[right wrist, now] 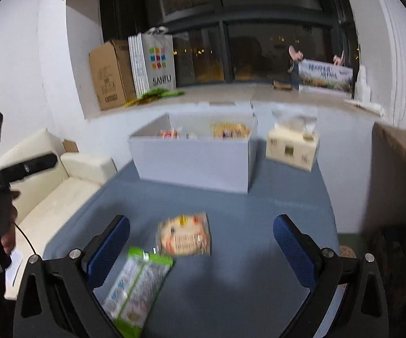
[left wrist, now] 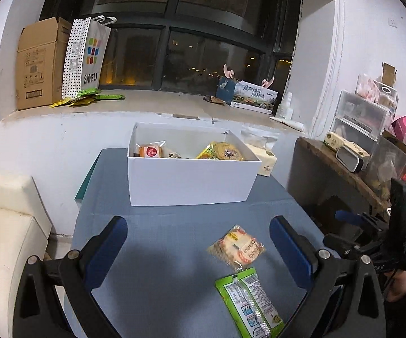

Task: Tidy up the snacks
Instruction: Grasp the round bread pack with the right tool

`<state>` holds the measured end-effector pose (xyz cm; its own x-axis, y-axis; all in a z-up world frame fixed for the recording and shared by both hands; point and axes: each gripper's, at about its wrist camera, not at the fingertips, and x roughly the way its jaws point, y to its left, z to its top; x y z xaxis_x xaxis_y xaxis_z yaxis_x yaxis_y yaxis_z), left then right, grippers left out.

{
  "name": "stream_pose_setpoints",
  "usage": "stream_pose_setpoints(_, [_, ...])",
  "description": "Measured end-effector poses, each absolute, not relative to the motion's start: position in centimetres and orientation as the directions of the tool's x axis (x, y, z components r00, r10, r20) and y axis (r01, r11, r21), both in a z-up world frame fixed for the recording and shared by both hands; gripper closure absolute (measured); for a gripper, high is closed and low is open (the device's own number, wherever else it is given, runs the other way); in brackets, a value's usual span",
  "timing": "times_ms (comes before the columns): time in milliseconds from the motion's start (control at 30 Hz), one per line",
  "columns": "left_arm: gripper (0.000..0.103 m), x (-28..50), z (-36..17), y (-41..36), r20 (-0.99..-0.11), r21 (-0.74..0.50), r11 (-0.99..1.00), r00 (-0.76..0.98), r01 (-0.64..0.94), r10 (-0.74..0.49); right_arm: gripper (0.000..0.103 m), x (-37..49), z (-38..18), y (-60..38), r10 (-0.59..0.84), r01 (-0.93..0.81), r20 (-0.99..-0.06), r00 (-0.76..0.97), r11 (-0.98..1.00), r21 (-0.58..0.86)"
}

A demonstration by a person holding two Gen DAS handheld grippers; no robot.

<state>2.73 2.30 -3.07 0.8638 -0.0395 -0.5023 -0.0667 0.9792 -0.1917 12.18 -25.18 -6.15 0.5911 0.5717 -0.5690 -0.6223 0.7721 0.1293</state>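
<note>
A white box (left wrist: 191, 180) holding several snacks stands at the far end of the blue table (left wrist: 157, 253); it also shows in the right wrist view (right wrist: 194, 160). A clear cracker packet (left wrist: 236, 246) and a green snack packet (left wrist: 249, 301) lie on the table near me. My left gripper (left wrist: 198, 242) is open and empty above the table, left of both packets. My right gripper (right wrist: 201, 242) is open and empty; the cracker packet (right wrist: 184, 235) lies between its fingers and the green packet (right wrist: 136, 284) by its left finger (right wrist: 110, 248). The right wrist view is blurred.
A tissue pack (right wrist: 293, 146) stands right of the box. A cream sofa (left wrist: 3, 225) is left of the table. A cluttered wooden shelf (left wrist: 340, 169) is to the right. A cardboard box (left wrist: 39, 64) and a shopping bag (left wrist: 90, 56) sit on the window sill.
</note>
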Motion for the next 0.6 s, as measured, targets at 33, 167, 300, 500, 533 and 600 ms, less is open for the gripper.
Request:
stream_pose_setpoints(33, [0.0,2.6,-3.0,2.3,-0.498,-0.195,0.979,0.866,-0.068,-0.039,0.0,12.2,-6.6,-25.2,0.561,-0.616,-0.58,0.591,0.778,0.124])
stream_pose_setpoints(167, [0.0,2.6,-2.9,2.4,-0.497,-0.195,0.978,0.867,-0.078,-0.029,0.0,12.7,-7.4,-24.9,0.564,-0.621,-0.6,0.568,0.772,0.137])
stream_pose_setpoints(300, [0.0,2.5,-3.0,2.3,-0.499,-0.197,0.977,0.866,-0.076,-0.033,0.0,14.3,-8.4,-22.8,0.567,-0.648,-0.643,0.515,0.749,0.142])
stream_pose_setpoints(500, [0.0,2.1,-3.3,2.2,-0.512,-0.183,0.981,0.859,-0.071,-0.034,0.0,17.4,-11.7,-17.7,0.545,-0.698,-0.732,0.408,0.704,0.135])
stream_pose_setpoints(533, [0.0,2.1,-3.3,2.2,-0.514,-0.181,0.981,0.857,-0.071,-0.033,0.0,17.9,-12.4,-16.8,0.541,-0.709,-0.743,0.393,0.694,0.13])
stream_pose_setpoints(600, [0.0,1.9,-3.6,2.4,-0.52,-0.177,0.981,0.853,-0.077,-0.027,0.0,18.8,-13.6,-15.2,0.521,-0.719,-0.77,0.368,0.685,0.12])
